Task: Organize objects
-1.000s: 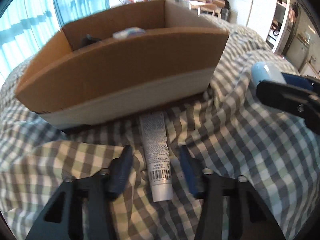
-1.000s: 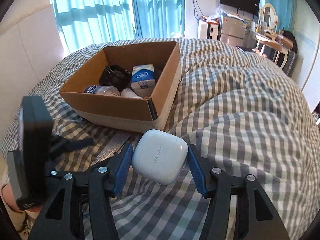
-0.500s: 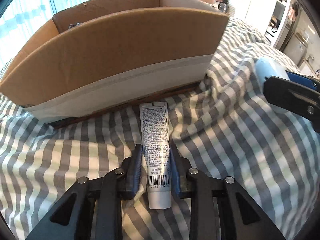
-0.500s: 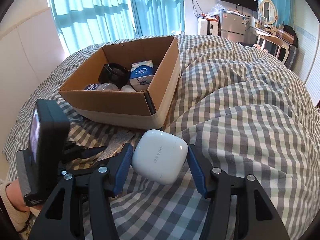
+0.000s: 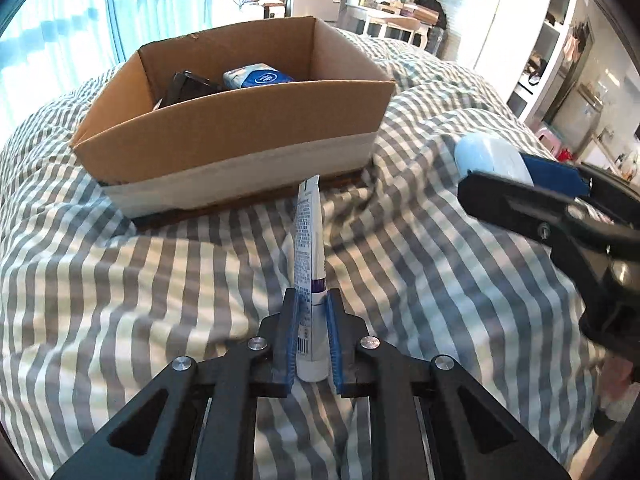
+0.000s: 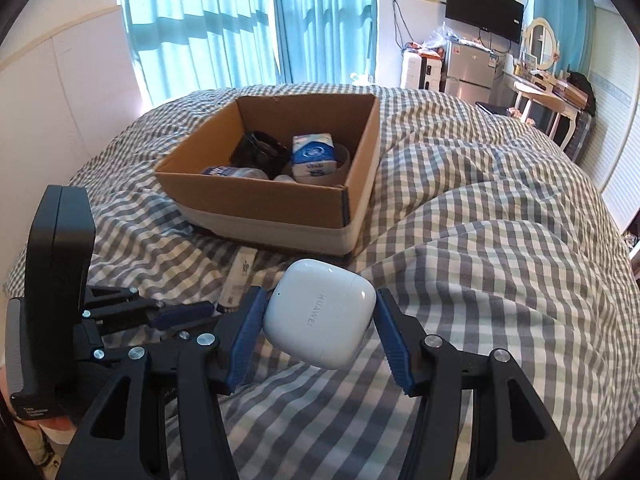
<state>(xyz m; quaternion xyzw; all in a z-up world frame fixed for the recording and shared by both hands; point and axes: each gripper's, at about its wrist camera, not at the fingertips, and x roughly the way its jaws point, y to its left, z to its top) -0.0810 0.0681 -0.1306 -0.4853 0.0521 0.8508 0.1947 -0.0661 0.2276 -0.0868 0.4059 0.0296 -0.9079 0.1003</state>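
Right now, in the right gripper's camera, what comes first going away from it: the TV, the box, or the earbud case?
1. Earbud case, clamped in the right gripper.
2. Box, ahead on the bed, slightly left.
3. TV, on the far wall, upper right.

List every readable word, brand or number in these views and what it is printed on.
"HUAWEI": on the white earbud case held in the right gripper.
Tube in the left gripper: print and barcode too small to read.
Blue-and-white pack in the cardboard box: logo blurred.
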